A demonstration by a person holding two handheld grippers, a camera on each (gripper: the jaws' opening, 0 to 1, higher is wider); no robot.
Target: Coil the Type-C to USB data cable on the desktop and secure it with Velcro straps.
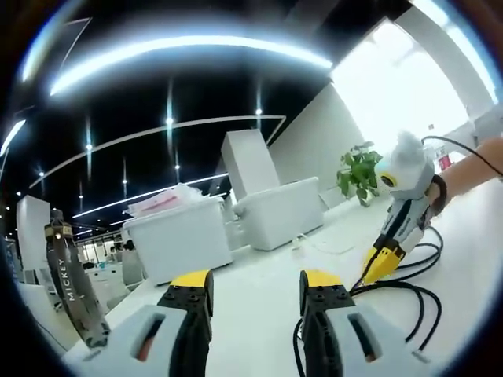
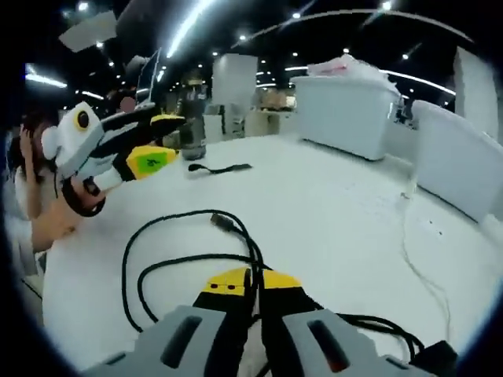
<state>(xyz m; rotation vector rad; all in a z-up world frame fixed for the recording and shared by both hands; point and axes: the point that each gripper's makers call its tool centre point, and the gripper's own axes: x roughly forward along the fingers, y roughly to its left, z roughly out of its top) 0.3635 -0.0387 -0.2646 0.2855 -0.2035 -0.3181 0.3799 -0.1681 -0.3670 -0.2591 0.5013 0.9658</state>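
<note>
Two grippers: right gripper (image 2: 251, 284) jaws pinched on black cable (image 2: 189, 214), loops trailing beyond; left gripper (image 1: 255, 292) jaws wide, empty, well apart from cable.

In the right gripper view the data cable (image 2: 181, 259) lies in loops on the desktop (image 2: 330, 220), just before the right gripper (image 2: 251, 281). The Velcro strap (image 2: 218, 168) lies farther behind, near the left gripper (image 2: 161, 141). Two storage bins (image 2: 350, 110) stand behind on the right.
</note>
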